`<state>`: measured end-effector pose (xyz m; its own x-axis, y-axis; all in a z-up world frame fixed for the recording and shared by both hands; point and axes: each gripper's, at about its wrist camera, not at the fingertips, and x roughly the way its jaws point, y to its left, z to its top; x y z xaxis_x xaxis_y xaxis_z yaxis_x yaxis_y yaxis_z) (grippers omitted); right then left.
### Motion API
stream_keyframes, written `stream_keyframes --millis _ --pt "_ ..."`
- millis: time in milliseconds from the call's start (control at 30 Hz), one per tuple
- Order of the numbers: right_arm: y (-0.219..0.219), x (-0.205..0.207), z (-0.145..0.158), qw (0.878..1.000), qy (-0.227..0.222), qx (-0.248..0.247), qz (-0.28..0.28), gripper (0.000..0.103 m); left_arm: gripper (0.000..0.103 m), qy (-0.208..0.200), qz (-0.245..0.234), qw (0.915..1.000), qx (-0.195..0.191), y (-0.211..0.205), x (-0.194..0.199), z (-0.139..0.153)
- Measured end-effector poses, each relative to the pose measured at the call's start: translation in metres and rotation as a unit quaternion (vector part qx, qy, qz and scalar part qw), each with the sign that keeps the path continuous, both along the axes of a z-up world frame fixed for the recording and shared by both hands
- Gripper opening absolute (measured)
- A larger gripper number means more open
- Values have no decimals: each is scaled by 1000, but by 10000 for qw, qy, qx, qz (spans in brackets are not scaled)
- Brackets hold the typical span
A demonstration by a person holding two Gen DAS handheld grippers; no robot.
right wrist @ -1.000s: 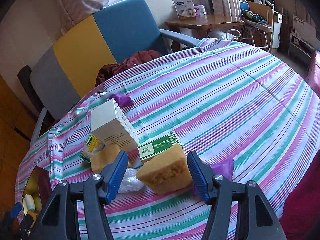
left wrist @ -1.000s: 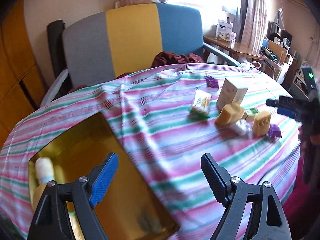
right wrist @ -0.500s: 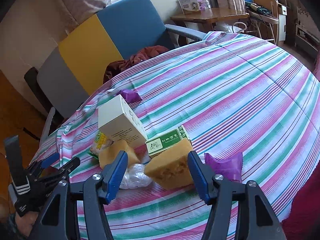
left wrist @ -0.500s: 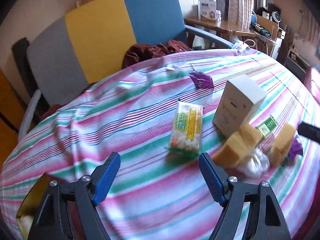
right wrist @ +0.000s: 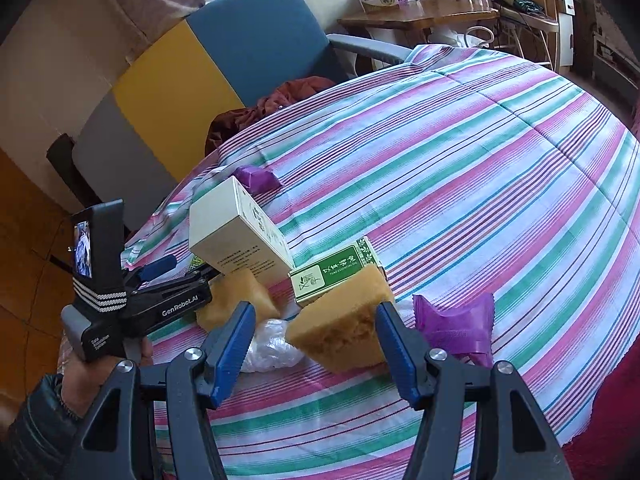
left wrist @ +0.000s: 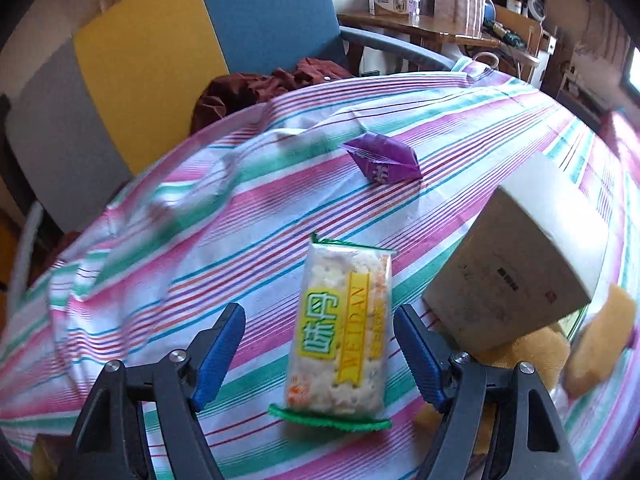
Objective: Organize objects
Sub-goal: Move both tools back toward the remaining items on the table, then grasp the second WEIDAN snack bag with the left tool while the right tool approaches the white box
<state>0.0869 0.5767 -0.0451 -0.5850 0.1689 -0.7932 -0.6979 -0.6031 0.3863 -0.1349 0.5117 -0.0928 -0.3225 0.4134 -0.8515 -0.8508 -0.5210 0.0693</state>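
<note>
A green-edged biscuit packet (left wrist: pixel 344 332) lies on the striped tablecloth (left wrist: pixel 248 216), between the open jaws of my left gripper (left wrist: pixel 320 336), untouched. A white box (left wrist: pixel 520 272) stands to its right, a purple wrapper (left wrist: pixel 380 156) behind. In the right wrist view my right gripper (right wrist: pixel 314 332) is open around a yellow sponge block (right wrist: pixel 344 336) without squeezing it. Near it are a second sponge (right wrist: pixel 236 300), a green box (right wrist: pixel 332 276), a clear plastic wad (right wrist: pixel 268 348), a purple packet (right wrist: pixel 456 320) and the white box (right wrist: pixel 236 232). The left gripper (right wrist: pixel 176 272) shows at the left.
A grey, yellow and blue chair (right wrist: pixel 208 60) with a dark red cloth (right wrist: pixel 272 108) on its seat stands behind the table. A wooden side table (right wrist: pixel 420 16) with boxes is at the back right. The tablecloth is rumpled at the left (left wrist: pixel 120 248).
My left gripper has swung right, away from the gold tray, and closed in on the biscuit packet. My right gripper has moved slightly forward around the sponge block. Both stay open.
</note>
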Motion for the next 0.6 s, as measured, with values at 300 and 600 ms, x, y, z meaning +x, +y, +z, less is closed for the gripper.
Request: stream_keyframes --millis 300,600 --pt "1 1 -3 10000 -88 -27 -26 63 74 -784 288 9962 230 2 -21 -11" --pt "1 1 -3 10000 -94 4 -11 63 45 -897 306 9952 249 -26 -14 -6"
